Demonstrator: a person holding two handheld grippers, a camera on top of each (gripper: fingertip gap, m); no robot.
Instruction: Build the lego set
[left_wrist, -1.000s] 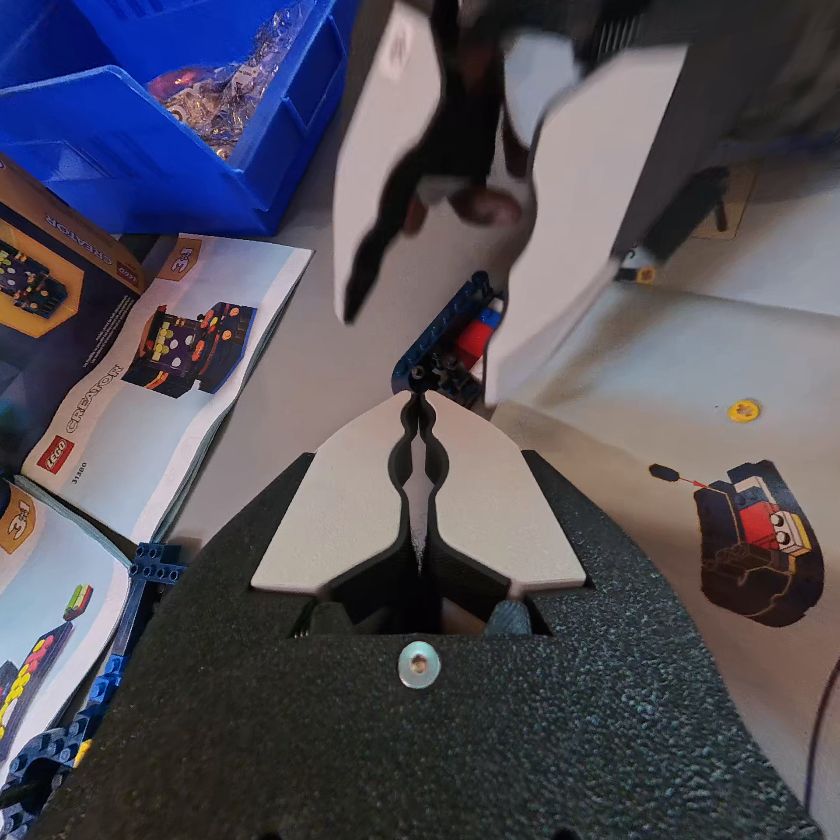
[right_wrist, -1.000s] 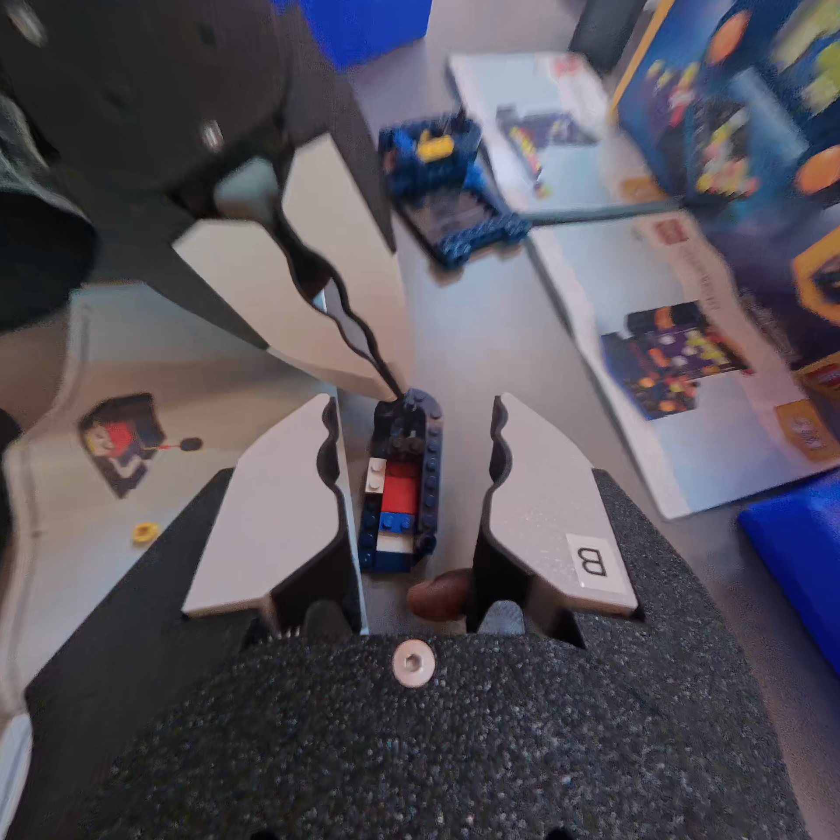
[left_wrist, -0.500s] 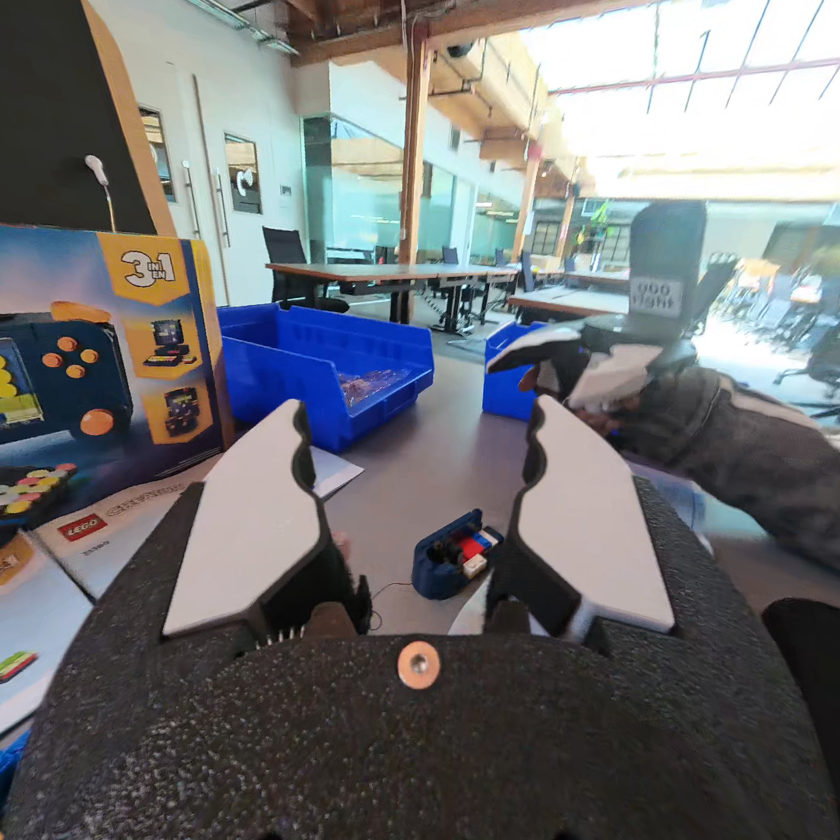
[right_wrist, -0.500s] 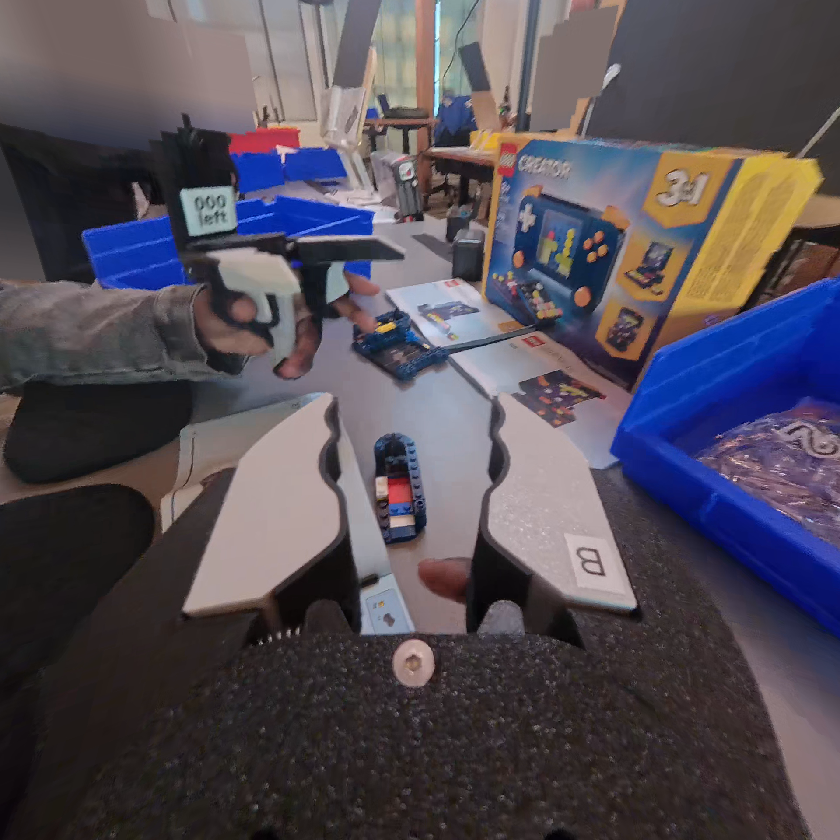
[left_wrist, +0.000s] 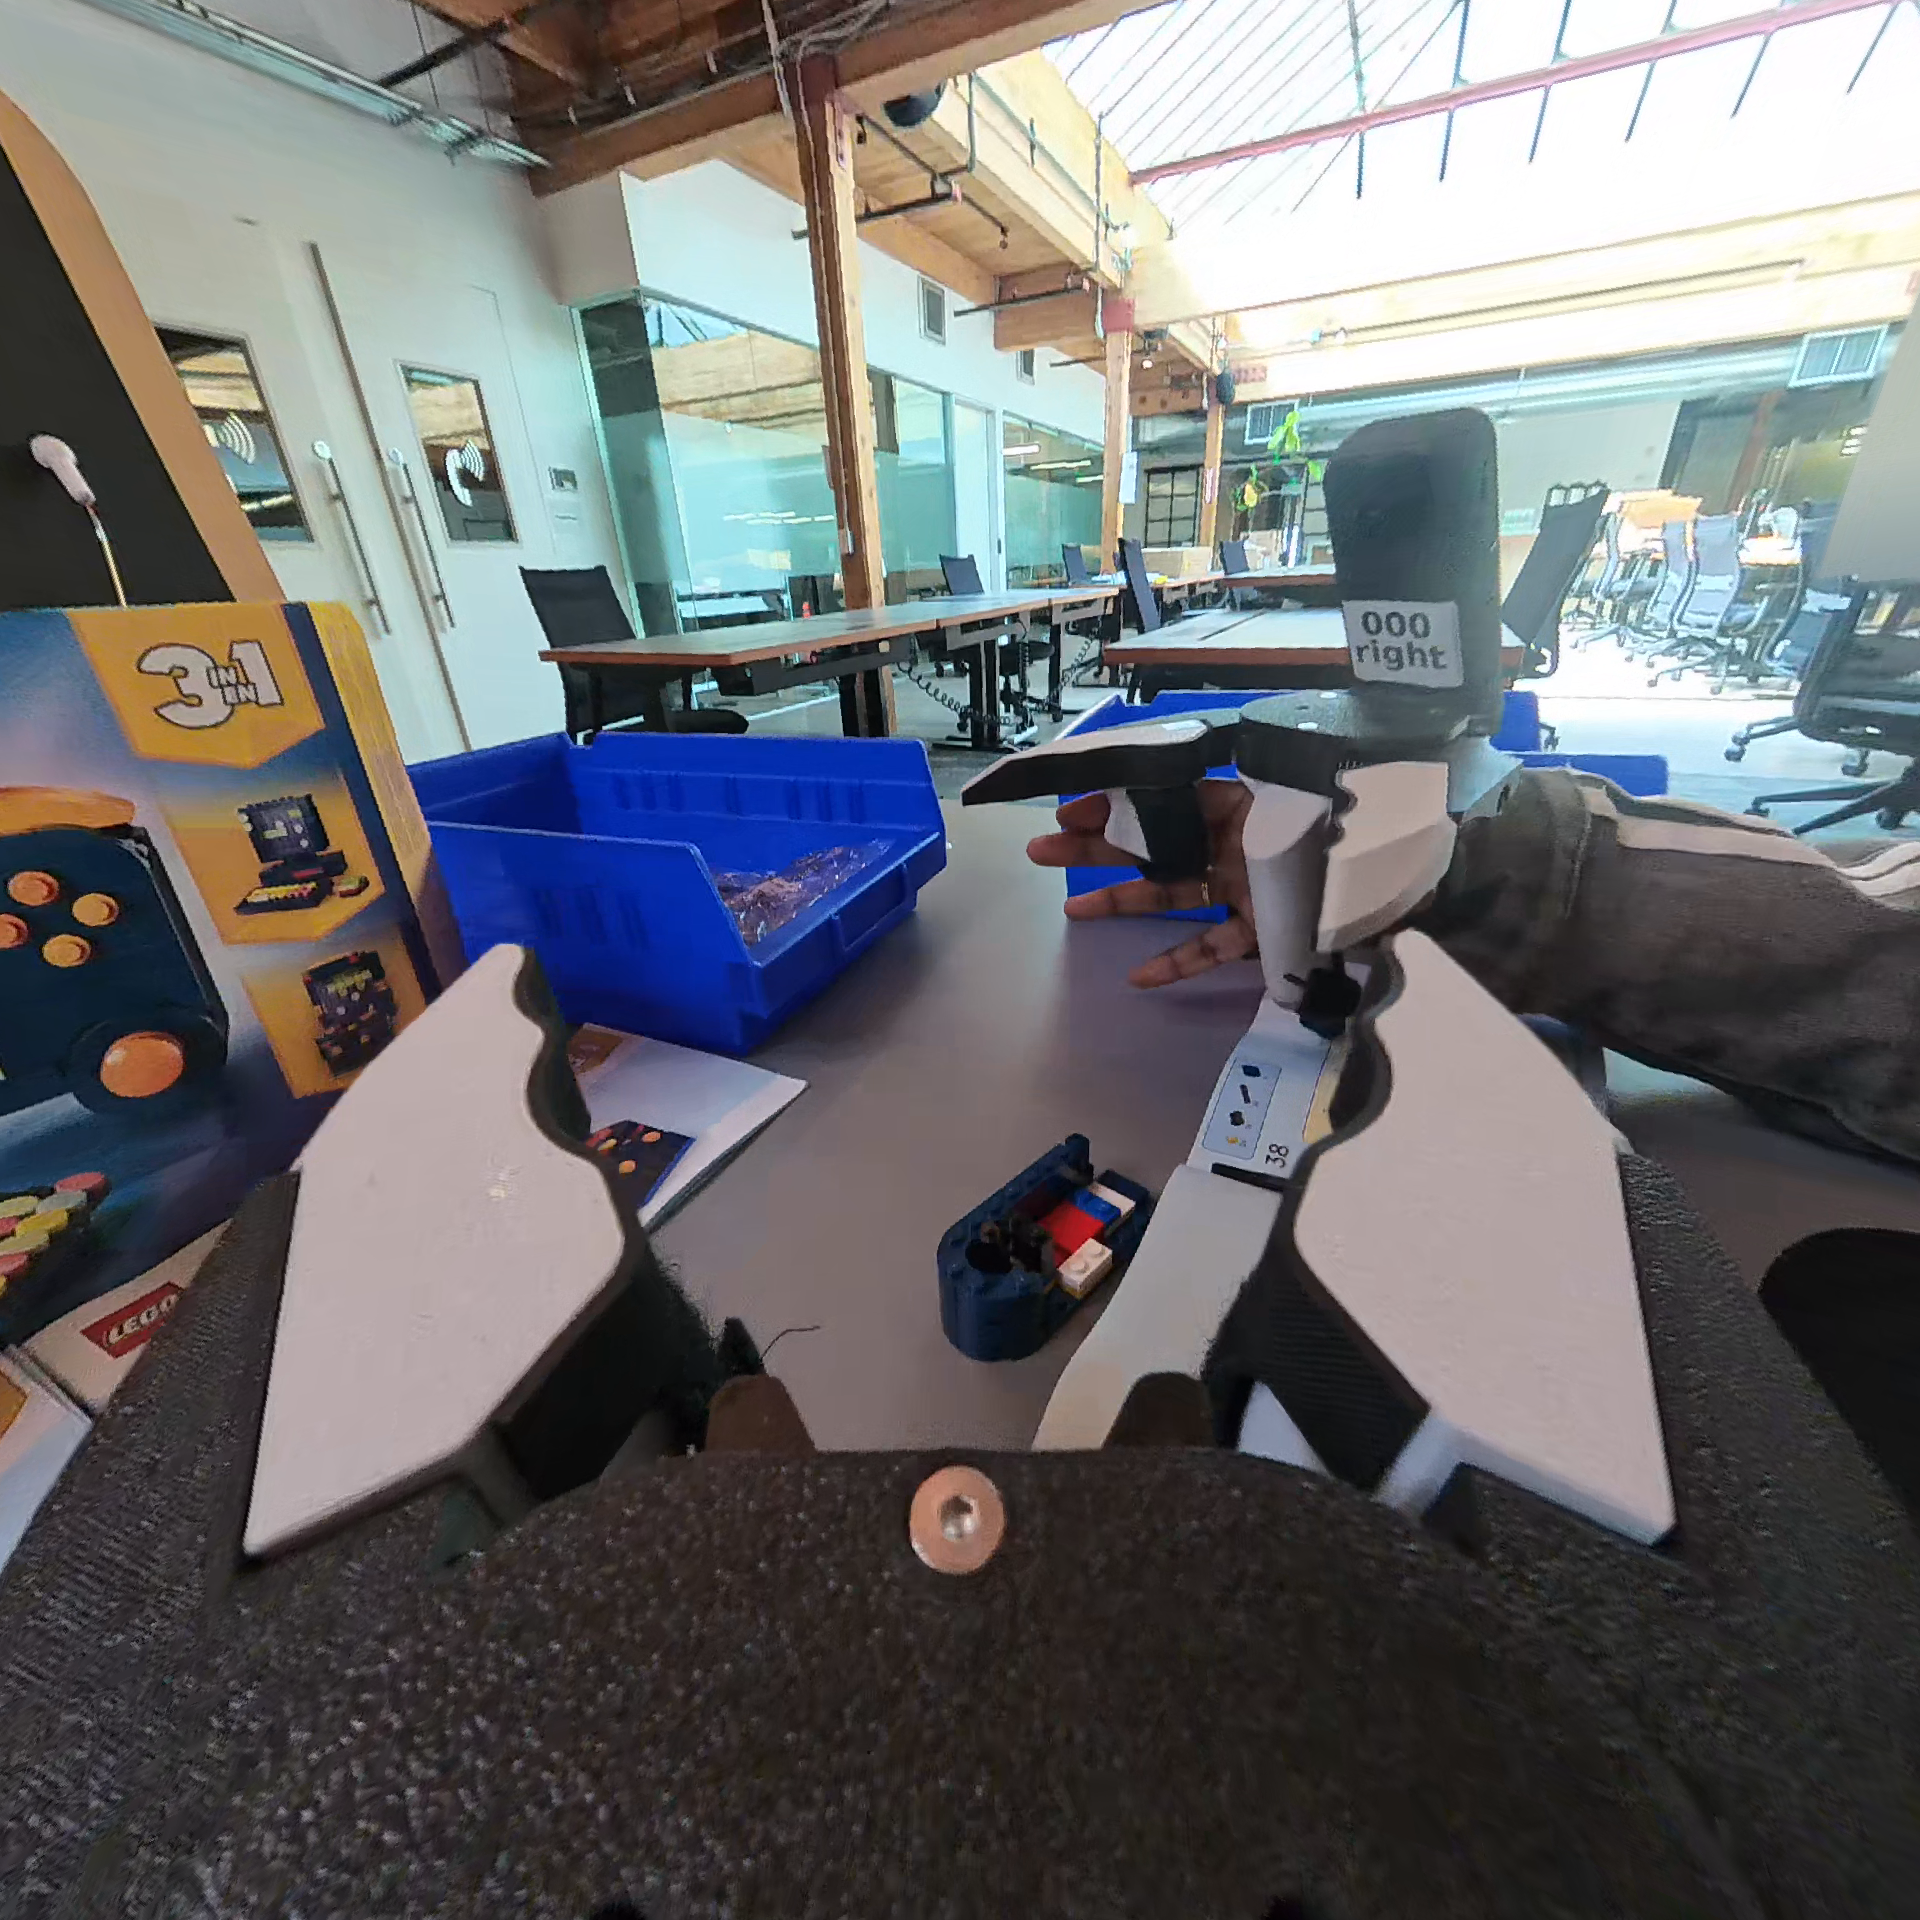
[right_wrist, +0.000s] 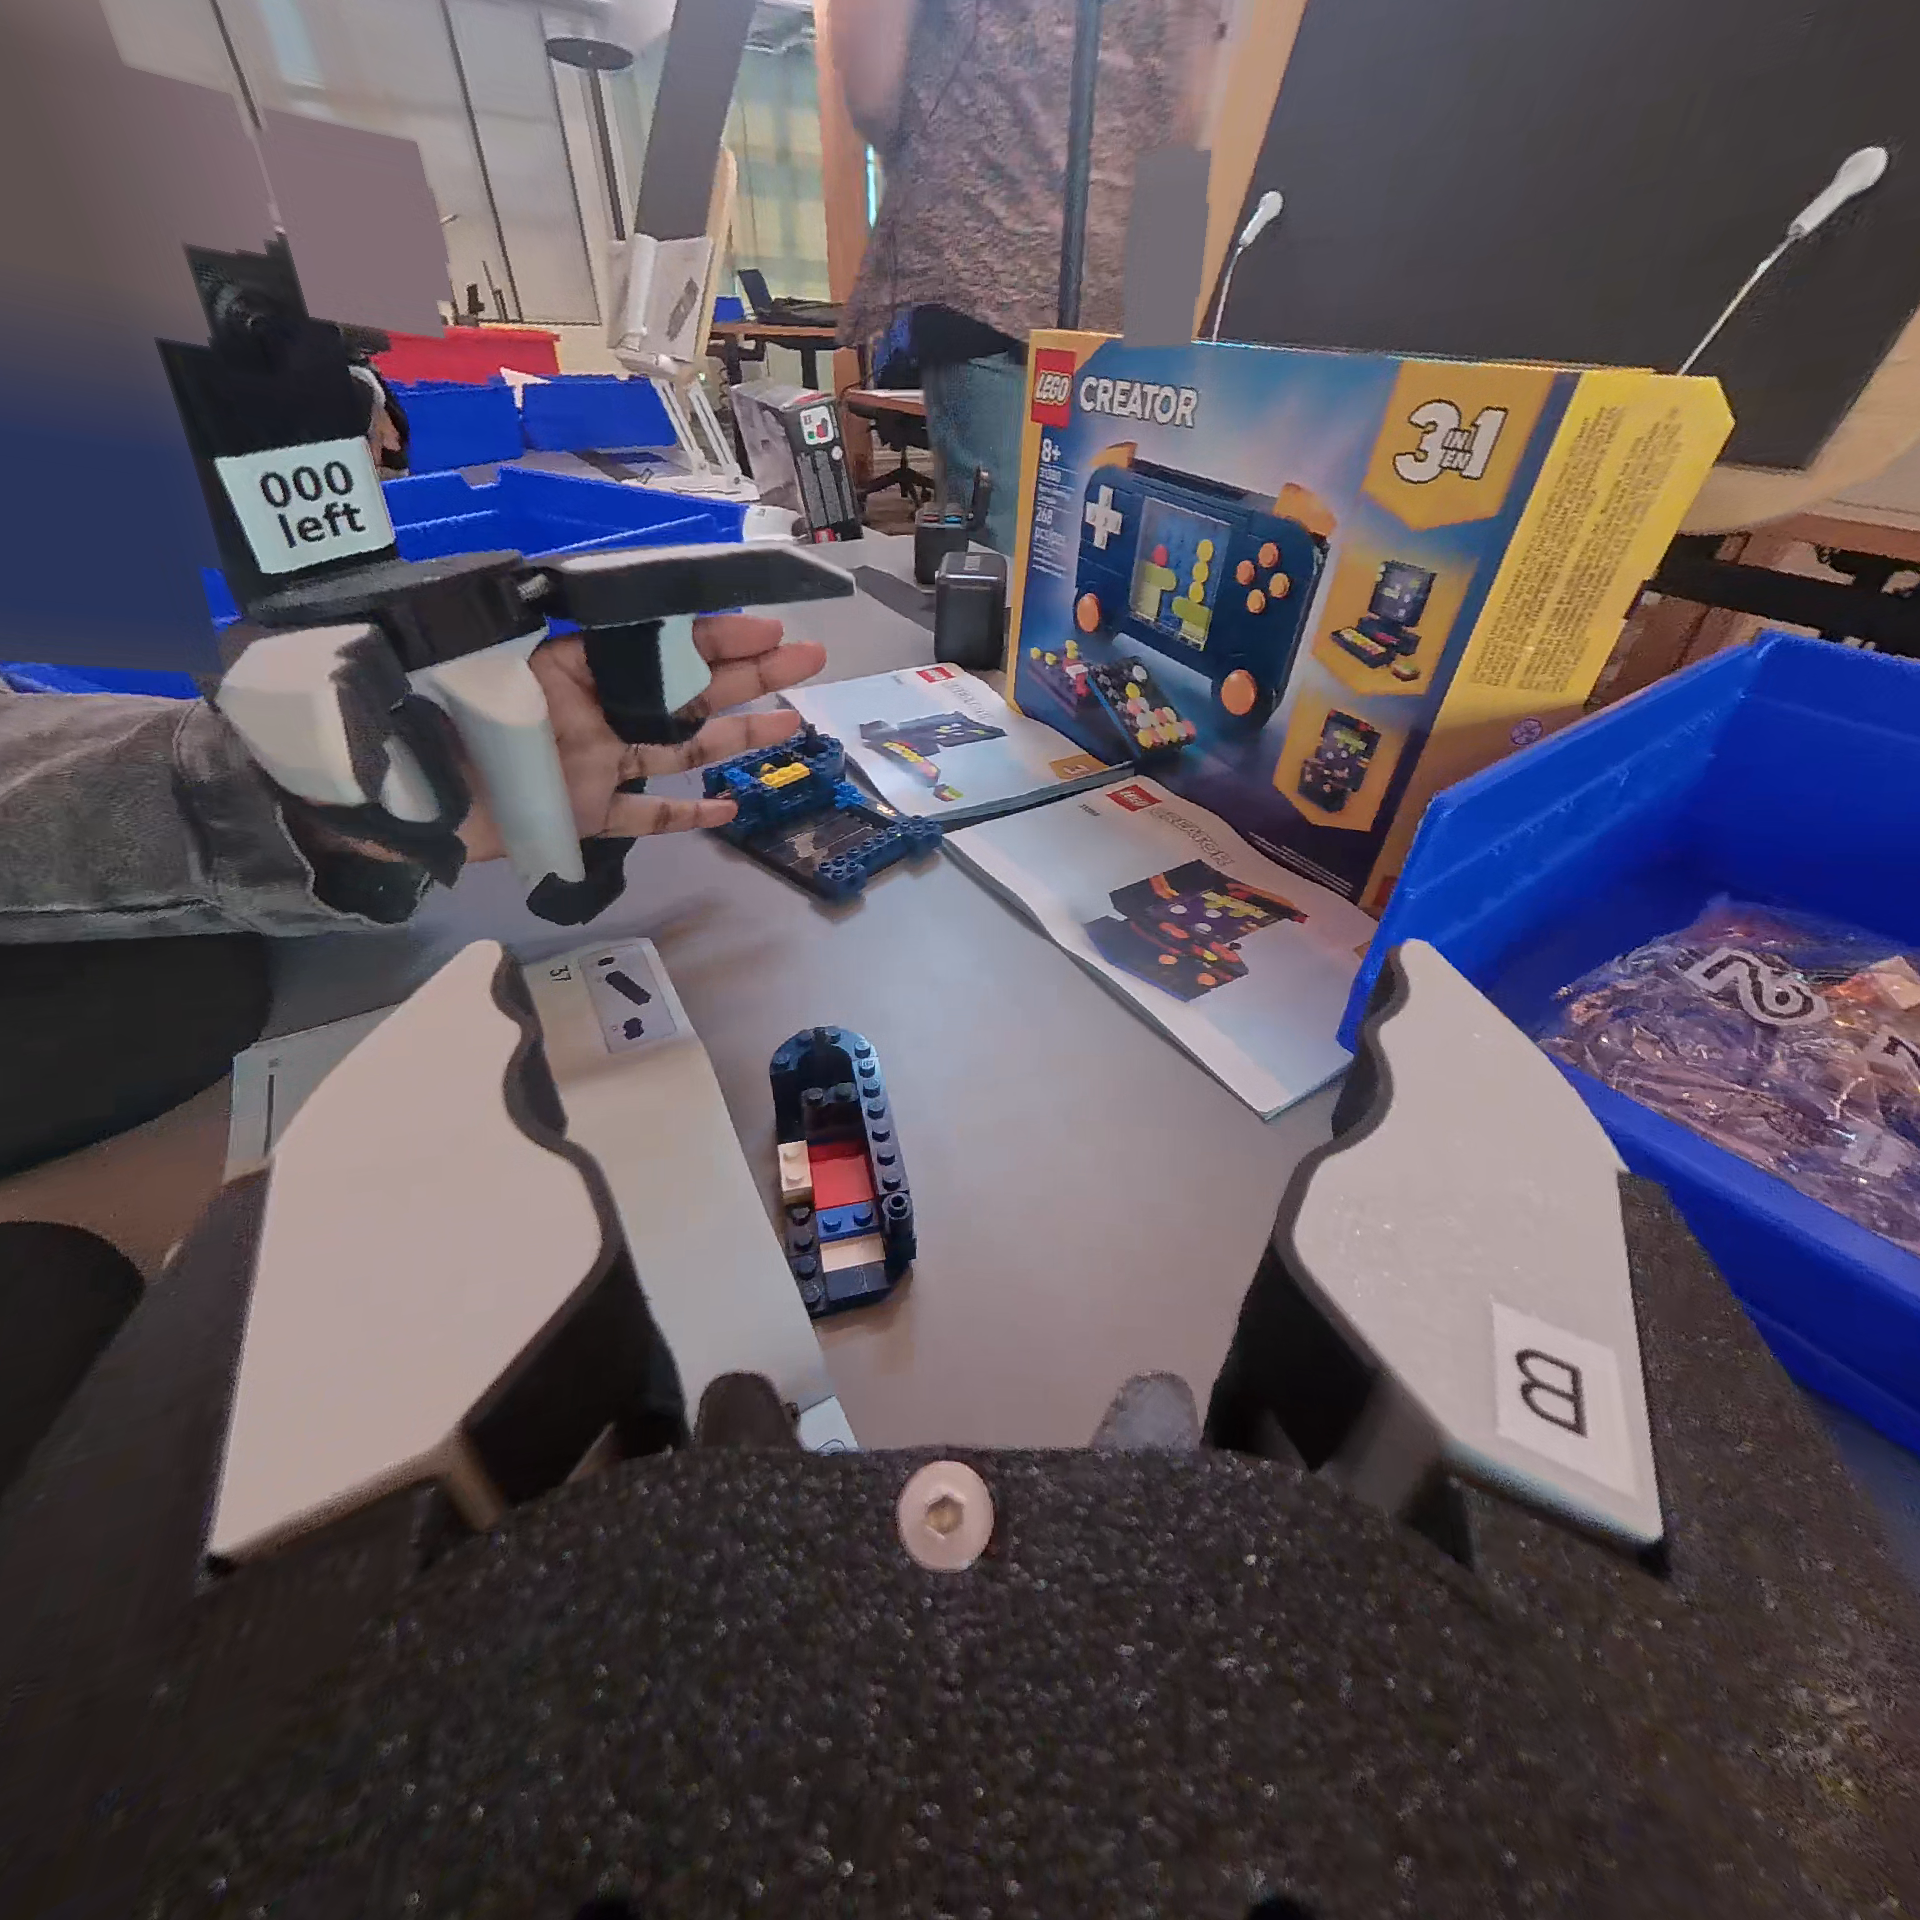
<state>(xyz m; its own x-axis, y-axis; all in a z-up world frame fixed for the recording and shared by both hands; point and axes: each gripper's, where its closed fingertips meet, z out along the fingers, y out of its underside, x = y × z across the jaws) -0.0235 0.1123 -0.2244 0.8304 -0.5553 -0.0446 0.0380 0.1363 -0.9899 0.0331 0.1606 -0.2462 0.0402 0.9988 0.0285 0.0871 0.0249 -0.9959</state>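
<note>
Grippers both spread wide and hold nothing: left gripper (left_wrist: 956, 1039), right gripper (right_wrist: 945, 1039). Small dark-blue brick build (right_wrist: 842, 1174) sits loose on the grey table (right_wrist: 1039, 1039), lower centre of both views, untouched. Any pinch should close squarely across its long sides.

Each camera sits low on its own gripper, looking forward over the desk (left_wrist: 935, 1039). The two face each other. Both see the small brick boat (left_wrist: 1039, 1247) up close.

Sunlit office, wooden posts (left_wrist: 836, 312), desks (left_wrist: 831, 634).
</note>
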